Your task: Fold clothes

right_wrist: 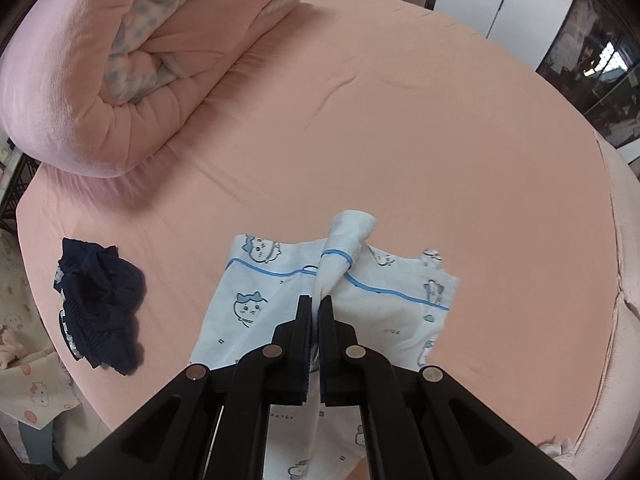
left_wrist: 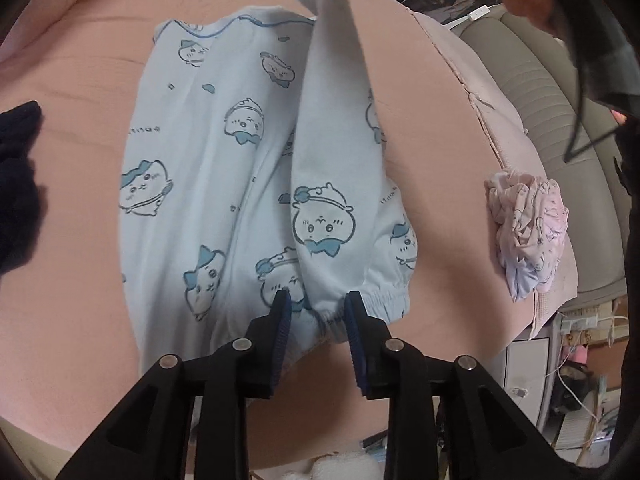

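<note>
Pale blue cotton pyjama trousers (left_wrist: 208, 184) printed with cartoon animal faces, spread flat along the middle of a bed with a salmon-pink sheet (right_wrist: 440, 152). Elastic cuff end near the left wrist camera, waistband with blue piping at the far end. One strip of the same cloth lifted off the bed, rising from the near cuff up to the top of the left view.

Left tongs (left_wrist: 316, 302) parted, black arms with blue ribbed pads either side of the gathered cuff, pads beside the cloth and not clearly pressing it.

Right tongs (right_wrist: 316, 304) clenched on a bunched fold of the trousers at the waistband edge, cloth pinched between the pads and hanging below.

Crumpled dark navy garment (right_wrist: 100, 300) on the sheet, left of the trousers. Crumpled pale pink printed garment (left_wrist: 528, 228) at the right edge of the bed. Rolled pink quilt (right_wrist: 120, 64) with a spotted lining at the far left.
</note>
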A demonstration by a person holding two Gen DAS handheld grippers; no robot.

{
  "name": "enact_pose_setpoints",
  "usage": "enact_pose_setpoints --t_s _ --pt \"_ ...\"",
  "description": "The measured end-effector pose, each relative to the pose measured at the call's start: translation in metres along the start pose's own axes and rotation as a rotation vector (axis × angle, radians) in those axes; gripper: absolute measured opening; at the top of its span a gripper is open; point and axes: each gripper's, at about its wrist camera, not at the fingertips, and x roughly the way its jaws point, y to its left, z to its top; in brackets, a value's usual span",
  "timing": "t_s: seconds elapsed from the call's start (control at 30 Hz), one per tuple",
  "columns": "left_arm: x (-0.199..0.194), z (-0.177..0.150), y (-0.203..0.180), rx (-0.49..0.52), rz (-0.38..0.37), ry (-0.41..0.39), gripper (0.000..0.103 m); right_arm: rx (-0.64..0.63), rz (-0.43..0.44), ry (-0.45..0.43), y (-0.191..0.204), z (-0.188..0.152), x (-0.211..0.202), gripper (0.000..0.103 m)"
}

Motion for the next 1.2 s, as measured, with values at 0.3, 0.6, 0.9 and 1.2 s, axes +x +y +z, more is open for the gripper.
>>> enact_pose_setpoints --t_s 0.3,0.6,0.9,1.2 --pt "0.018 0.015 -0.018 0.037 -0.029 -0.021 0.032 0.035 0.016 -0.035 -0.031 -0.006 -0.016 0.0" --pt "0.012 0.004 -0.023 0.025 -0.01 -0.09 0.011 0.033 0.031 -0.046 -0.033 -0.009 -0.02 0.0" --pt "0.004 -0.002 -0.016 0.026 -0.013 -0.086 0.006 -0.036 0.024 0.1 -0.019 -0.025 0.022 0.005" --pt "-0.002 -0.002 -0.015 0.019 -0.05 -0.096 0.006 -0.006 0.045 0.234 -0.002 -0.032 0.071 0.005"
